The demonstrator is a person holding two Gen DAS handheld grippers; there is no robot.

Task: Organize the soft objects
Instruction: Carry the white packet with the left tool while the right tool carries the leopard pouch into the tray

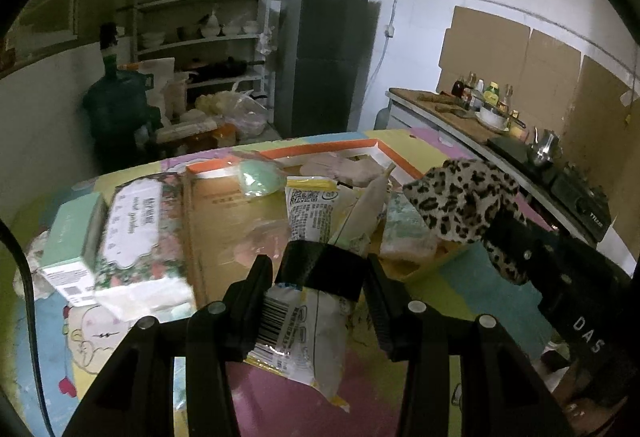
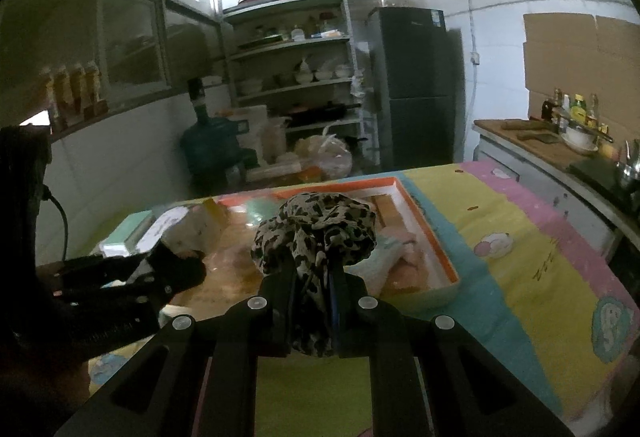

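Observation:
My left gripper [image 1: 318, 269] is shut on a white and yellow printed packet [image 1: 304, 333] with a black band across its middle, held just above the table. My right gripper [image 2: 312, 273] is shut on a bunched leopard-print cloth [image 2: 316, 233], which hangs over the near part of the orange-rimmed cardboard box [image 2: 416, 213]. In the left wrist view the cloth [image 1: 460, 197] and the right gripper [image 1: 496, 233] are at the right, beside the box [image 1: 320, 149]. The box holds a mint green pad [image 1: 258, 177], a pinkish cloth [image 1: 344, 169] and pale soft packs.
A floral tissue pack [image 1: 136, 233] and a mint green carton [image 1: 72, 237] lie left of the box on the colourful cartoon tablecloth [image 2: 520, 237]. Behind the table are shelves [image 2: 296, 85], a dark fridge [image 2: 420, 85], a water jug [image 2: 212, 145] and a counter with bottles [image 1: 480, 105].

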